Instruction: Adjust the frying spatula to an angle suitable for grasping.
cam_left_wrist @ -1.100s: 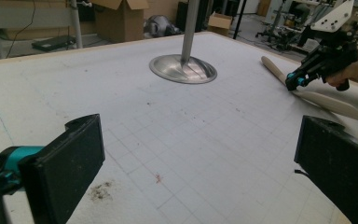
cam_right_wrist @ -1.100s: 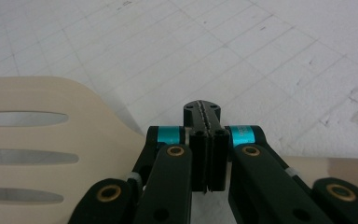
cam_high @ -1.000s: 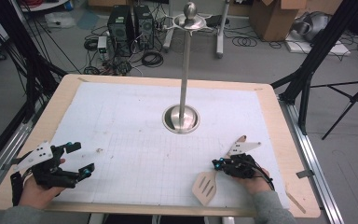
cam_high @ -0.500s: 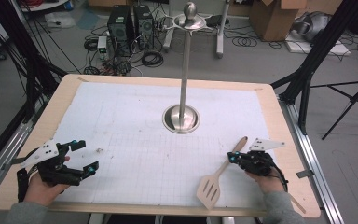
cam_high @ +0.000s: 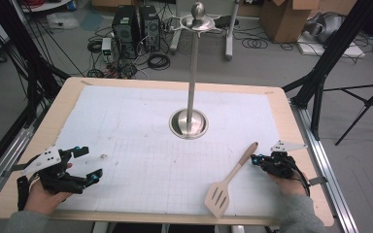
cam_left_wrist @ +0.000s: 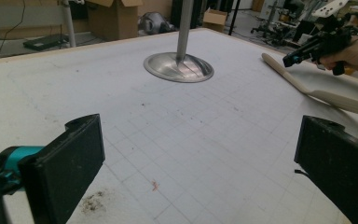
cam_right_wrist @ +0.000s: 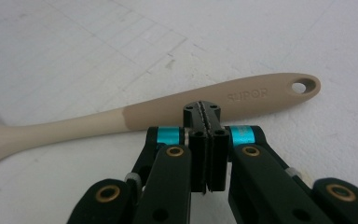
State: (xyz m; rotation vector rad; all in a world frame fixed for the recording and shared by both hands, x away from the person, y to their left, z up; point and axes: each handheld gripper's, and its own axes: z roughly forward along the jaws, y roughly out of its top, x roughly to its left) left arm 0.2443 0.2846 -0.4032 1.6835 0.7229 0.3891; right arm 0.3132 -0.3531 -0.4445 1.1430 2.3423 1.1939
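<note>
I'm seeing a spatula (cam_high: 229, 182) in two beige tones, its handle darker than its pale slotted blade. I'm looking at black grippers, left (cam_high: 85, 165) and right (cam_high: 253, 159), with turquoise bands and brass-coloured pins. I'm viewing a white mat (cam_high: 141, 145) showing a faint grey grid, and a shiny silver stand (cam_high: 189, 121).

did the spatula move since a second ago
Yes. In the high view the spatula has swung round: its handle end now lies farther right and farther up the table, nearer the metal stand's base, with the shut right tool beside it.
</note>
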